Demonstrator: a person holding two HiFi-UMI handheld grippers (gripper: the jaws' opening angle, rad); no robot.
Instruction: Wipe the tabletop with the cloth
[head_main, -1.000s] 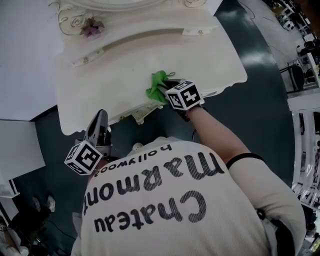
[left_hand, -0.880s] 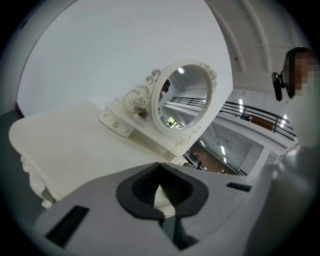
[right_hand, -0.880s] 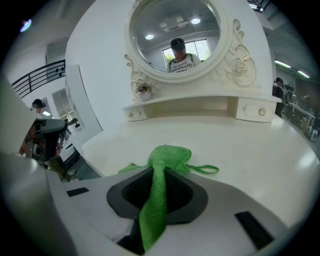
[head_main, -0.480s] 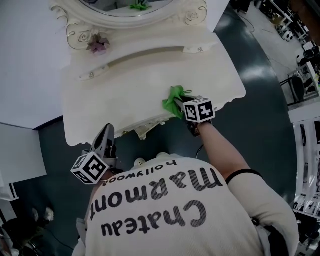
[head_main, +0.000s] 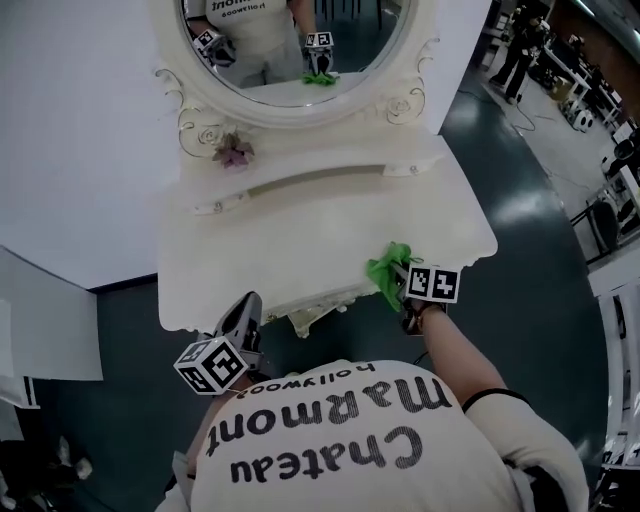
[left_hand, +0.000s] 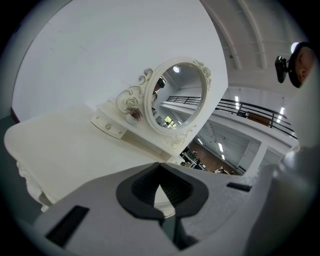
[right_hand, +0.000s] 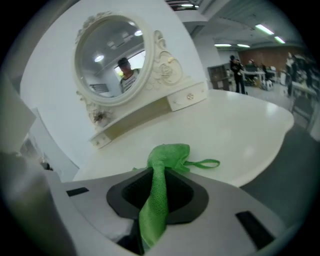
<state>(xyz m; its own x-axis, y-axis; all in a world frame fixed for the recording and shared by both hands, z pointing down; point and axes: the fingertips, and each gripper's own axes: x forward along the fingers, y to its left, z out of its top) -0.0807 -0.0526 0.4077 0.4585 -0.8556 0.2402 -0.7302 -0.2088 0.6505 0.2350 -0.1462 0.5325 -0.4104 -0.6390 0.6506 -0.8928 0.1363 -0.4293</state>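
L tool (head_main: 248, 305) sits off the desk (head_main: 300, 235) by its front-left edge, jaws together w/ nothing btwn them. R tool (head_main: 400, 278) is at the desk's front-right, jaws clamped on the green cloth (head_main: 386, 268). The cloth runs up btwn the jaws, its bunched end resting on the desk top just ahead of the tool, w/ a thin loop sticking out sideways. Further back: a raised ledge (head_main: 320, 180) w/ small knobs, a dried flower (head_main: 234, 152), then an oval mirror (head_main: 290, 40) reflecting both tools & the cloth.
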